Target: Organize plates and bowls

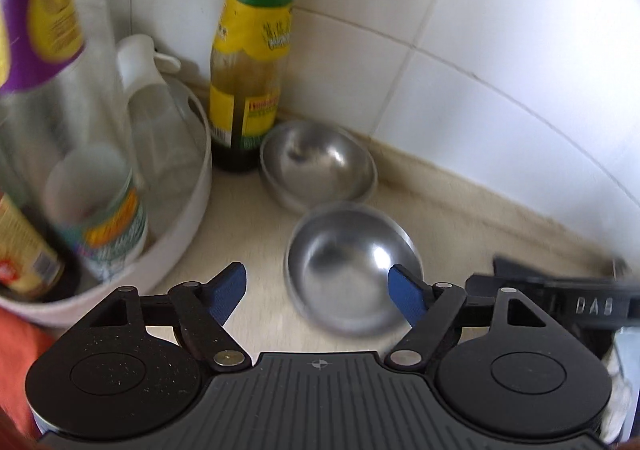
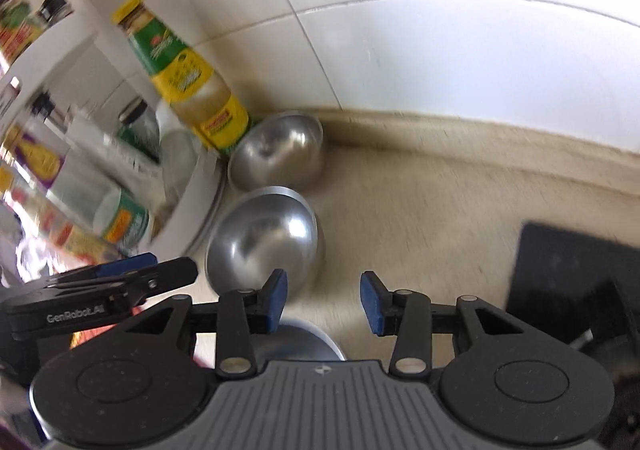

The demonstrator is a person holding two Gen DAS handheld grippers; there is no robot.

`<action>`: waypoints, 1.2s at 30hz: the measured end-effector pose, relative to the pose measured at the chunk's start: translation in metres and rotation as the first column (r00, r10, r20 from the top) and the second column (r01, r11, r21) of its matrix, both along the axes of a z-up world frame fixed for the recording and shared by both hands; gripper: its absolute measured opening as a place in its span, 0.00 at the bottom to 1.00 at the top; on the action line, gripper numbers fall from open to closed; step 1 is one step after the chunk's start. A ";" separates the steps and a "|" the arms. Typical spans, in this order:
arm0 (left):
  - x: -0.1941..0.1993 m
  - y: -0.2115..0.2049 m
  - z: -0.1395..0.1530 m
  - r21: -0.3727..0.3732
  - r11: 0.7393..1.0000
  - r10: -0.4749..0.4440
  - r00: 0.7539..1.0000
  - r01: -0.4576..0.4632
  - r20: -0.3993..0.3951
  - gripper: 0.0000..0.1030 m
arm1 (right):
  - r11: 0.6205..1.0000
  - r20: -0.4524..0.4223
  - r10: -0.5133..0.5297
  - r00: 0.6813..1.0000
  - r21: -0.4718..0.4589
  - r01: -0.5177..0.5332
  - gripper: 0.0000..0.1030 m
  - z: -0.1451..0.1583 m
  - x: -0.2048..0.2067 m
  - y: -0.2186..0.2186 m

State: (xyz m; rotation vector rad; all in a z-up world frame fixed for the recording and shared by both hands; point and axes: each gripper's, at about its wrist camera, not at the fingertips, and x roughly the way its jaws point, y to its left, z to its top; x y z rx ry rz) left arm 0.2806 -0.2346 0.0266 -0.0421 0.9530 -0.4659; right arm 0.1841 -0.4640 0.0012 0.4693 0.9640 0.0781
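Two steel bowls sit on the beige counter near the tiled corner. The near bowl (image 1: 352, 266) (image 2: 264, 238) lies empty and on its own. Behind it the far bowl (image 1: 318, 162) (image 2: 276, 154) appears nested in a second one, against the wall. My left gripper (image 1: 318, 292) hangs above the near bowl's front rim, open wide, its blue pads touching nothing. To the right of that bowl, my right gripper (image 2: 324, 302) is open with only bare counter between its pads. A further steel rim (image 2: 304, 342) shows just beneath it, mostly hidden.
A white round tray (image 1: 192, 218) crowded with bottles and jars stands at the left. A tall sauce bottle (image 1: 248, 82) with a green and yellow label stands beside the far bowl. A black object (image 2: 568, 274) lies at the right. An orange cloth (image 1: 16, 350) shows at lower left.
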 end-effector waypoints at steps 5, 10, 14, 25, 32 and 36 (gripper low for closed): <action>0.038 -0.019 -0.007 0.013 0.999 0.039 0.999 -0.039 -0.004 0.82 | 1.000 0.012 -0.009 1.000 -0.006 0.009 0.40 -0.012 0.041 -0.013; 0.072 -0.033 -0.024 0.049 0.996 0.079 0.996 -0.077 -0.038 0.82 | 0.999 0.018 -0.027 0.999 0.028 0.027 0.40 -0.029 0.076 -0.029; 0.090 -0.038 -0.038 0.072 0.994 0.084 0.994 -0.080 -0.063 0.82 | 0.999 0.017 -0.016 1.000 0.028 0.016 0.41 -0.043 0.105 -0.029; 0.115 -0.043 -0.057 0.088 0.993 0.087 0.995 -0.082 -0.051 0.65 | 0.995 -0.008 0.010 1.000 0.095 -0.009 0.32 -0.079 0.148 -0.024; 0.122 -0.045 -0.067 0.116 0.992 0.065 0.996 -0.057 -0.065 0.36 | 0.994 -0.027 0.013 1.000 0.105 -0.010 0.18 -0.086 0.150 -0.020; 0.118 -0.048 -0.068 0.109 0.993 0.042 0.996 -0.034 -0.074 0.36 | 0.995 -0.030 0.002 1.000 0.104 0.001 0.18 -0.085 0.145 -0.023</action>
